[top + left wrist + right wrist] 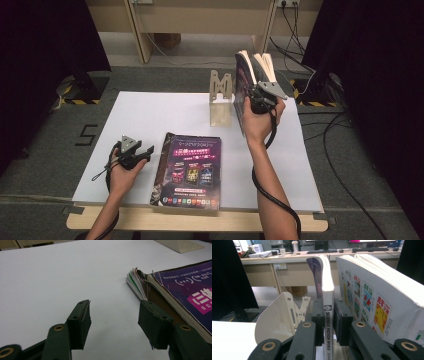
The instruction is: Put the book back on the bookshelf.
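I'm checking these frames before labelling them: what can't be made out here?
- Foot of the upright magazine: in the right gripper view the right gripper hides whether it stands on the table.
- Lying magazine: cut off by the right edge in the left gripper view.
- Its small cover print: too small to read in the high view.
- Bookend: its base is partly hidden by the upright books in the high view.

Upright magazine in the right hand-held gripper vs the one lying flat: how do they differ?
The upright magazine stands on edge beside the bookend, clamped at its spine by the right hand-held gripper. The flat magazine lies cover-up near the table's front edge, ungripped. Both have purple covers.
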Motion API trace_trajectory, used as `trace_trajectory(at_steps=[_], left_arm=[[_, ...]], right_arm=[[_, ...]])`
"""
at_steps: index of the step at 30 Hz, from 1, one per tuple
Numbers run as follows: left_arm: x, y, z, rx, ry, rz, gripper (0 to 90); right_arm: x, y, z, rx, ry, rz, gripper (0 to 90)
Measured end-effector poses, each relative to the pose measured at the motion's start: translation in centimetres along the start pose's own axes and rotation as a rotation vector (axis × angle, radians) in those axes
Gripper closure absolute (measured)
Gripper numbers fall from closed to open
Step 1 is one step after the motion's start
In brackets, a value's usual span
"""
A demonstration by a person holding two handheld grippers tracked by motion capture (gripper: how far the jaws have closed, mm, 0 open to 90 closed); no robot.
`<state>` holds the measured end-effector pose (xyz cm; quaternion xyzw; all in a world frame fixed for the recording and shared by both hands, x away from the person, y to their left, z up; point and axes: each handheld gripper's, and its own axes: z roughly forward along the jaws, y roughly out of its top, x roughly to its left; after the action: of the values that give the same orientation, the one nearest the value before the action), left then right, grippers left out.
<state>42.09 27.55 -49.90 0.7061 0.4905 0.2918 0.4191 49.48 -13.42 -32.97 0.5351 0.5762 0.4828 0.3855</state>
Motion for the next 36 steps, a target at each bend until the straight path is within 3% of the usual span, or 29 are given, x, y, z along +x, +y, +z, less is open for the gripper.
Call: trace_trajectory(at_steps=[5, 11, 15, 24, 36], left_arm=[[0.0, 0.0, 0.0, -0.001, 0.0, 0.0, 42.4], [0.0, 0.0, 0.0, 0.001, -0.001, -0.001, 42.4], [0.0, 0.0, 0.0, 0.0, -0.001, 0.0, 42.4], [-0.1, 0.0, 0.0, 0.002, 0.001, 0.005, 42.4], [-0.1, 0.0, 0.0, 0.0, 0.002, 0.007, 42.3]], right_arm=[[0.0, 0.3, 0.3, -0.001, -0.001, 0.018, 82.6], [-0.5, 0.3, 0.5, 0.002, -0.011, 0.074, 83.2], [-0.5, 0.1, 0.3, -0.001, -0.033, 0.028, 81.2], [-0.5, -0.4, -0.1, 0.008, -0.025, 0.005, 70.5], [-0.6, -1.0, -1.5, 0.038, -0.014, -0.025, 67.1]])
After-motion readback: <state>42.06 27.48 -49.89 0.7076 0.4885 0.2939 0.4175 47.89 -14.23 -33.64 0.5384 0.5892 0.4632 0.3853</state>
